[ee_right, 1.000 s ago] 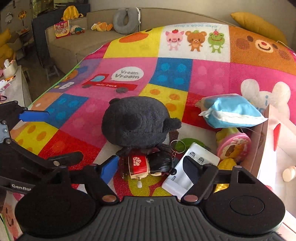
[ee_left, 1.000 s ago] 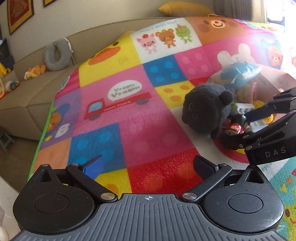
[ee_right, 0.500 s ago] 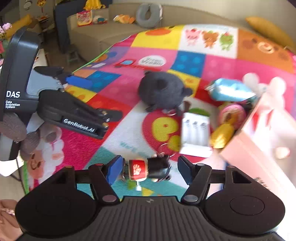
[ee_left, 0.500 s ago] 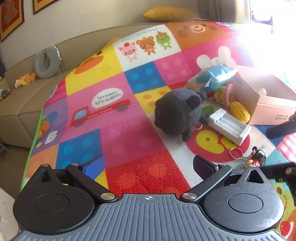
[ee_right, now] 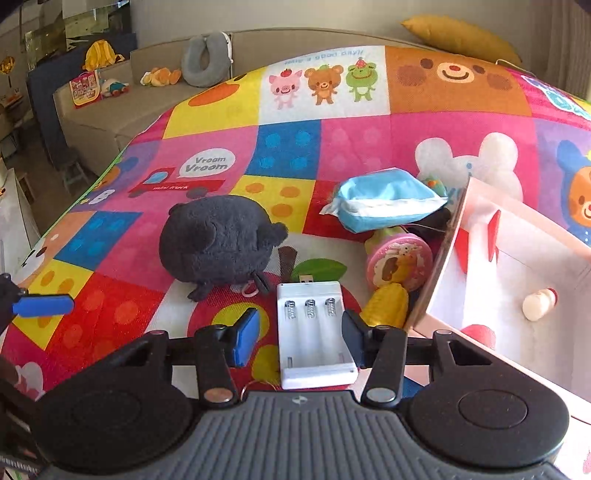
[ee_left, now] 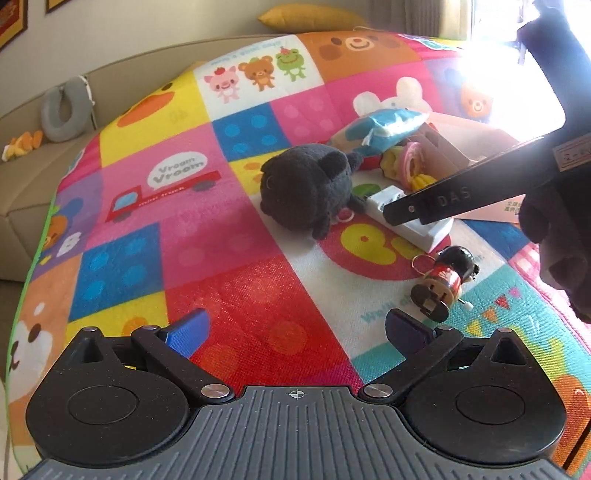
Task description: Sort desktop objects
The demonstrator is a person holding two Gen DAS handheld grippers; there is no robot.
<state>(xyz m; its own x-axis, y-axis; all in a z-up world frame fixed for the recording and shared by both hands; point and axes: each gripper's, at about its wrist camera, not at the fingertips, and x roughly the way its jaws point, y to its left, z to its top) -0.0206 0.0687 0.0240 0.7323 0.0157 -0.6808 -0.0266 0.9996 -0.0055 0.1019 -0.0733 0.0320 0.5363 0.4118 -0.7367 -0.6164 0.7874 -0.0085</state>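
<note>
A colourful play mat printed with cartoon animals and a "Vroom Vroom" truck covers the surface. Behind it runs a beige sofa bearing a grey neck pillow, an orange plush toy and a yellow cushion. Framed pictures hang on the wall.

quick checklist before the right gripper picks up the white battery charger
1. White battery charger between the right gripper fingers: ok, closing on it.
2. Pads touching the charger: cannot tell; a gap shows on the blue finger's side.
3. Charger free of the black plush: ok, apart.
4. Yellow corn toy clear of the grasp: not ok, beside the dark finger.
5. Open box has room: ok.
6. Left gripper empty: ok.
</note>
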